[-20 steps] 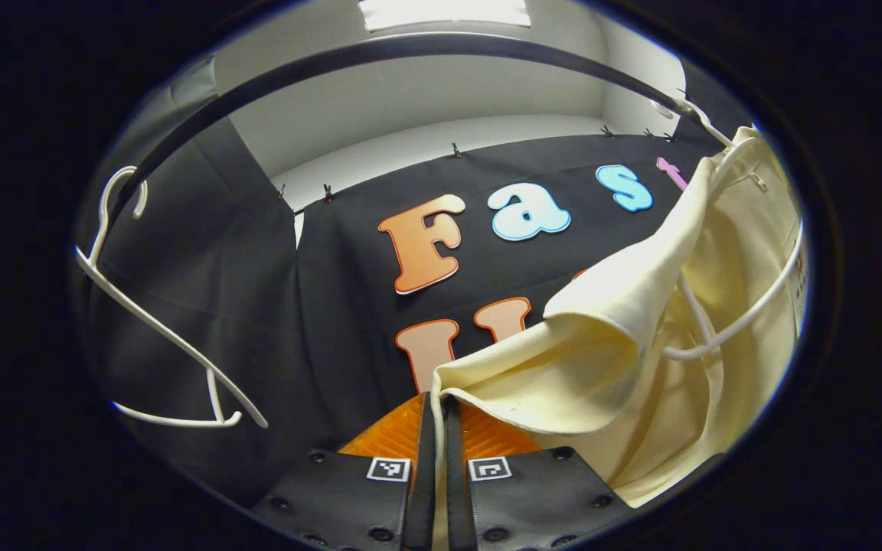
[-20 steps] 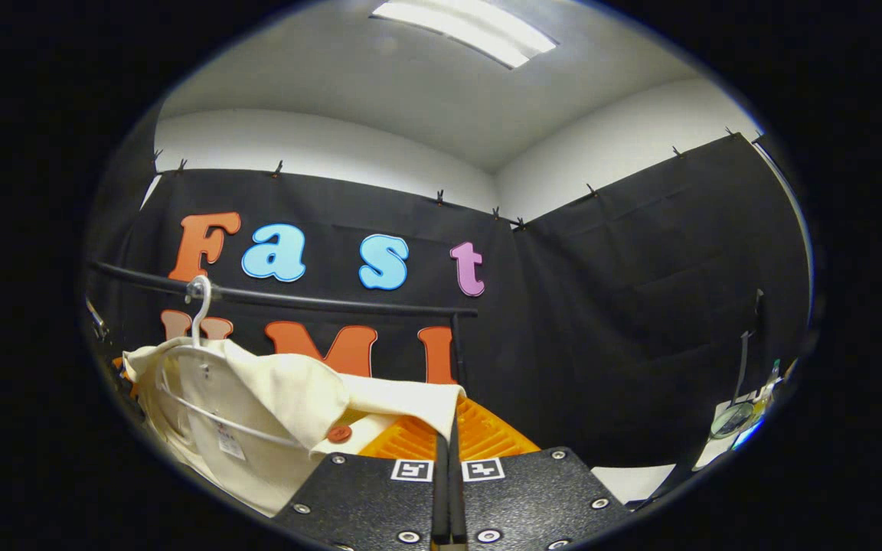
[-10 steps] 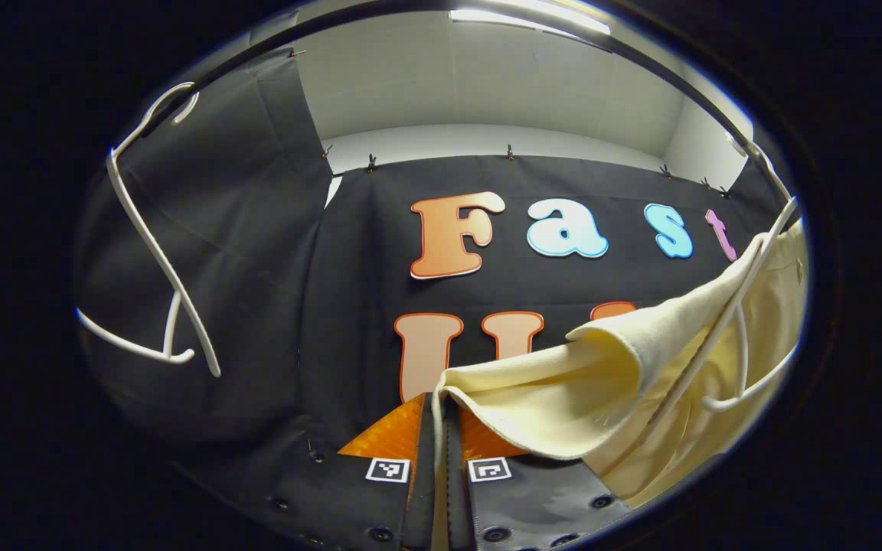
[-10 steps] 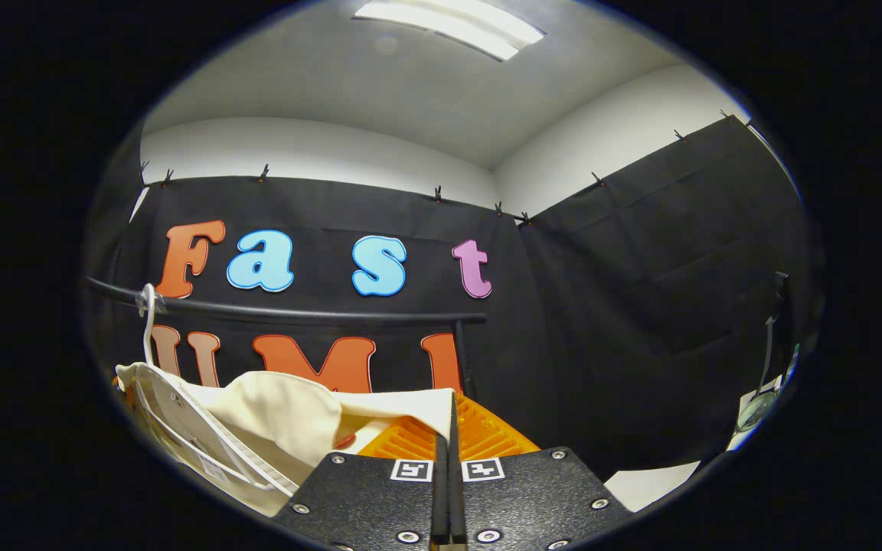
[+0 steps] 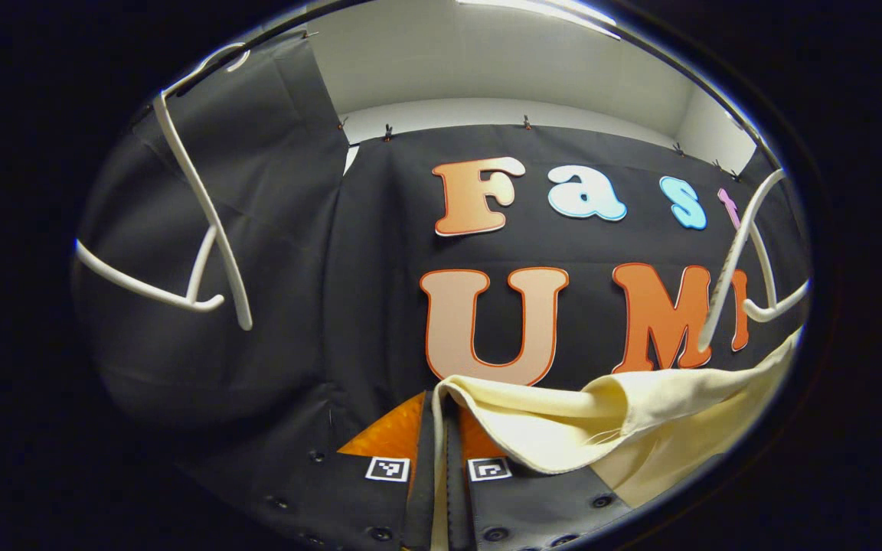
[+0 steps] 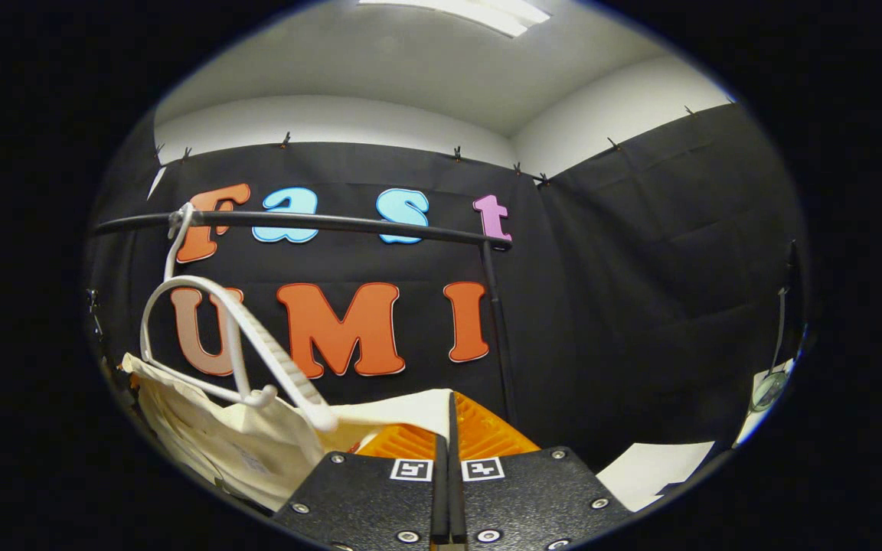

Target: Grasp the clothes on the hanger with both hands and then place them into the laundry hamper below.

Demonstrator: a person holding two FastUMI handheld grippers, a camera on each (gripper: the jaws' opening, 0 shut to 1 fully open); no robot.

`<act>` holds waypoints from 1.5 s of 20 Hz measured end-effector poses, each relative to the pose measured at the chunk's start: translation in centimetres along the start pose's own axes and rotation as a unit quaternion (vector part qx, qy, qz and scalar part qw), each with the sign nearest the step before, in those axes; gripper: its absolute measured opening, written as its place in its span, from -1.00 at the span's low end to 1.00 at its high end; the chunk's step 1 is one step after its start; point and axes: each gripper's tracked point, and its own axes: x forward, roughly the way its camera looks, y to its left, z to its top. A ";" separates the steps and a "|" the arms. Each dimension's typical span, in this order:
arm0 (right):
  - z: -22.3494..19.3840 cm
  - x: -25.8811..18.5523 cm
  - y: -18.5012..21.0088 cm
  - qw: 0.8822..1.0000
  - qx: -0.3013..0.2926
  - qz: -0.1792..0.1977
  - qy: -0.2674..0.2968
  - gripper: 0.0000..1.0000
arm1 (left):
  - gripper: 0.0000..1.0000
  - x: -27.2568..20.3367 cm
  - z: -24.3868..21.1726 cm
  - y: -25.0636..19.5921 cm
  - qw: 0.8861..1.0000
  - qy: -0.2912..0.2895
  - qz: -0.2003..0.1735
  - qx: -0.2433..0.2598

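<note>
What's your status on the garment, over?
Left gripper and right gripper both shut on cream cloth garment. Garment off white plastic hanger, which hangs on black rail. Nothing blocking.

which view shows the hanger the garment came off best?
Right gripper view: the hanger shows whole, hook on the rail, bare above the garment. Left gripper view catches part of it at the right edge.

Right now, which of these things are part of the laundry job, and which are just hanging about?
Part of the job:
cream garment
its white hanger
left hand-held gripper
right hand-held gripper

Just there:
spare white hanger
black rail
</note>
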 end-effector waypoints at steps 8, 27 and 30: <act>-1.7 -7.8 1.2 0.999 -0.026 0.025 0.028 -1.00 | -0.72 -7.6 -0.4 4.1 0.999 0.007 -0.022 0.032; -11.4 -13.8 21.0 0.968 -0.035 0.216 0.125 -0.99 | -0.72 -20.6 -3.6 -2.5 0.973 0.132 -0.185 -0.030; -15.4 -14.3 23.5 0.957 -0.036 0.237 0.165 -0.98 | -0.72 -23.1 -6.0 -4.7 0.959 0.175 -0.215 -0.057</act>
